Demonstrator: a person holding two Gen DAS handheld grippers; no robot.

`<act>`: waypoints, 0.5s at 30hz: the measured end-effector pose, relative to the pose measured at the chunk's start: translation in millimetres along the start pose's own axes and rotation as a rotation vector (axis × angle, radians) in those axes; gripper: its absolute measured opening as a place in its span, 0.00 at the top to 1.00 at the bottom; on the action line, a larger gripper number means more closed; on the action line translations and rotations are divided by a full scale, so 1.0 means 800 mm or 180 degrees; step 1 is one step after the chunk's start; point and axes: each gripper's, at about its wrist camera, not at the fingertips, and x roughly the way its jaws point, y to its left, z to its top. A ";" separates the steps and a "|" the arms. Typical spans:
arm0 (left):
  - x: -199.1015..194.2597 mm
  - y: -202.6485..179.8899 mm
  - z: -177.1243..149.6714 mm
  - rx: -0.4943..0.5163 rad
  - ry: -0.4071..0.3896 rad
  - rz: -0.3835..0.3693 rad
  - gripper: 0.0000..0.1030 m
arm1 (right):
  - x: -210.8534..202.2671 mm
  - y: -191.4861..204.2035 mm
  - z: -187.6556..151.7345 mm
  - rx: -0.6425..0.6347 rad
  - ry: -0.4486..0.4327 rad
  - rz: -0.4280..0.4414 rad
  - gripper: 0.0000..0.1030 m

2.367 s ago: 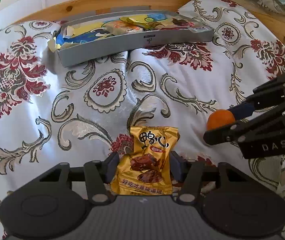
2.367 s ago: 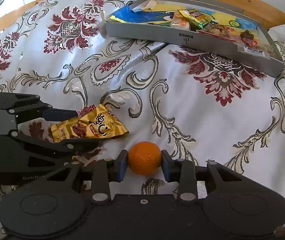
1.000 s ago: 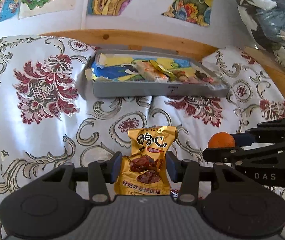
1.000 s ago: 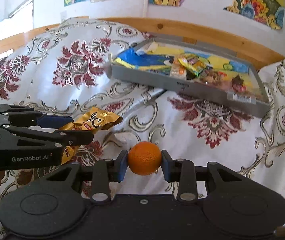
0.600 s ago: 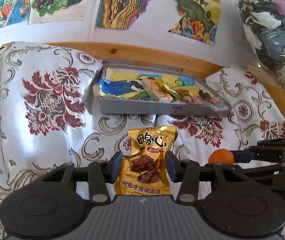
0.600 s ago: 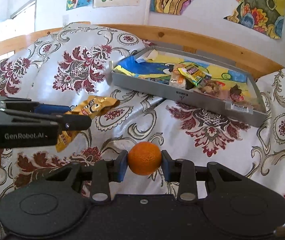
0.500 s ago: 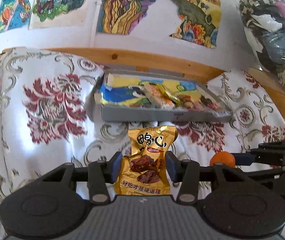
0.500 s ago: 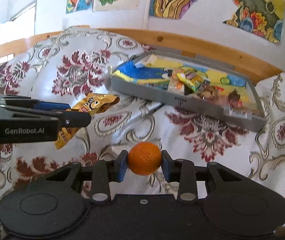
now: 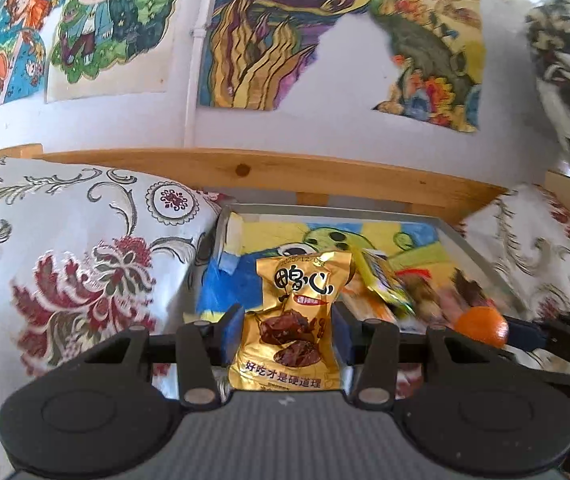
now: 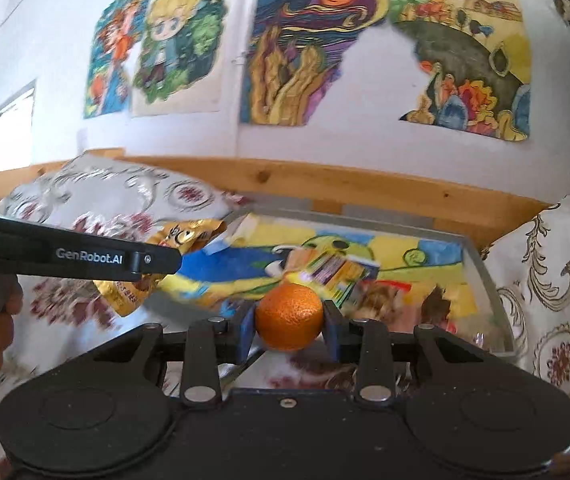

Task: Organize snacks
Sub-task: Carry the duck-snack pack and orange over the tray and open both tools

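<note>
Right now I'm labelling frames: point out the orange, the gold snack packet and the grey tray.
orange (image 10: 288, 317), right wrist view, front face.
gold snack packet (image 9: 291, 320), left wrist view, printed front.
grey tray (image 10: 485, 276), right wrist view, right wall.

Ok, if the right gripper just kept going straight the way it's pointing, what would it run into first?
Probably the gray tray. The right gripper, shut on the orange, points at the loose snack packets lying in it; those look likeliest to be met first, though depth is unclear.

Both grippers are now raised off the floral bedspread (image 9: 65, 240) and advanced to the grey tray (image 10: 489, 288). The left gripper (image 9: 287, 330) carries the gold snack packet (image 9: 291, 320) at the tray's left end; the right gripper (image 10: 288, 330) carries the orange (image 10: 288, 316) over its near wall.
</note>
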 end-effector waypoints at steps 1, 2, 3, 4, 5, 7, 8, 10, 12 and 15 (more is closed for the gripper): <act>0.010 0.001 0.003 -0.0039 0.0020 0.0020 0.51 | 0.007 -0.004 0.002 0.0029 -0.0016 -0.0019 0.64; 0.022 0.001 0.007 -0.0084 0.0053 0.0036 0.52 | 0.013 -0.007 0.003 0.0051 -0.0027 -0.0037 0.64; 0.030 0.001 0.010 -0.0112 0.0076 0.0053 0.51 | 0.021 -0.012 0.004 0.0077 -0.0033 -0.0063 0.64; 0.038 0.002 0.011 -0.0131 0.0091 0.0063 0.51 | 0.028 -0.016 0.005 0.0109 -0.0037 -0.0086 0.64; 0.047 -0.001 0.013 -0.0152 0.0110 0.0073 0.51 | 0.035 -0.019 0.006 0.0141 -0.0039 -0.0101 0.64; 0.061 -0.006 0.014 -0.0166 0.0158 0.0084 0.52 | 0.049 -0.025 0.008 0.0179 -0.0008 -0.0138 0.64; 0.069 -0.009 0.014 -0.0161 0.0192 0.0092 0.51 | 0.056 -0.029 0.009 0.0206 0.0033 -0.0149 0.64; 0.080 -0.015 0.014 -0.0127 0.0258 0.0117 0.51 | 0.068 -0.035 0.008 0.0311 0.0115 -0.0140 0.64; 0.090 -0.019 0.013 -0.0103 0.0319 0.0160 0.51 | 0.077 -0.038 0.006 0.0377 0.0194 -0.0122 0.64; 0.098 -0.022 0.011 -0.0111 0.0369 0.0166 0.51 | 0.086 -0.037 0.002 0.0365 0.0264 -0.0134 0.64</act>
